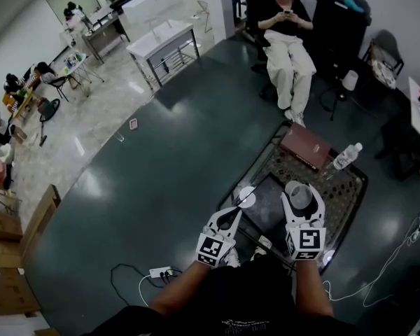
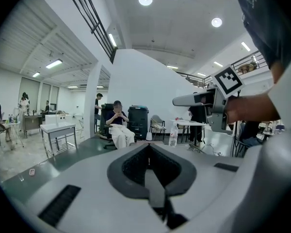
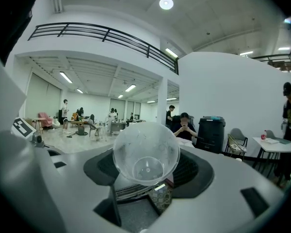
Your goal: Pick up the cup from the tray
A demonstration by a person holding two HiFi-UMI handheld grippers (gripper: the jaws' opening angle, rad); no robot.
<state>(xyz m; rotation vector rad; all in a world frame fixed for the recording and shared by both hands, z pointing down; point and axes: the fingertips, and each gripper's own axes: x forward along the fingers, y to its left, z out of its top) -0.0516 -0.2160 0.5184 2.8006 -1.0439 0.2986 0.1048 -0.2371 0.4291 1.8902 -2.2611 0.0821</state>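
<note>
A clear plastic cup (image 3: 146,152) sits between the jaws of my right gripper (image 3: 146,155), which is shut on its sides; its mouth faces the camera. In the head view the cup (image 1: 298,191) and the right gripper (image 1: 302,200) hang just above the low table, at the right edge of a dark tray (image 1: 269,215). My left gripper (image 1: 232,217) hovers over the tray's left side. Its jaws (image 2: 148,147) meet at the tips with nothing between them. A small white round thing (image 1: 246,197) lies just beyond its tips.
The low patterned table (image 1: 346,187) also carries a brown book (image 1: 305,146) and a water bottle (image 1: 346,157). A person sits on a chair (image 1: 287,44) beyond it, beside a black bin (image 1: 339,19). A power strip (image 1: 159,272) and cables lie on the dark floor.
</note>
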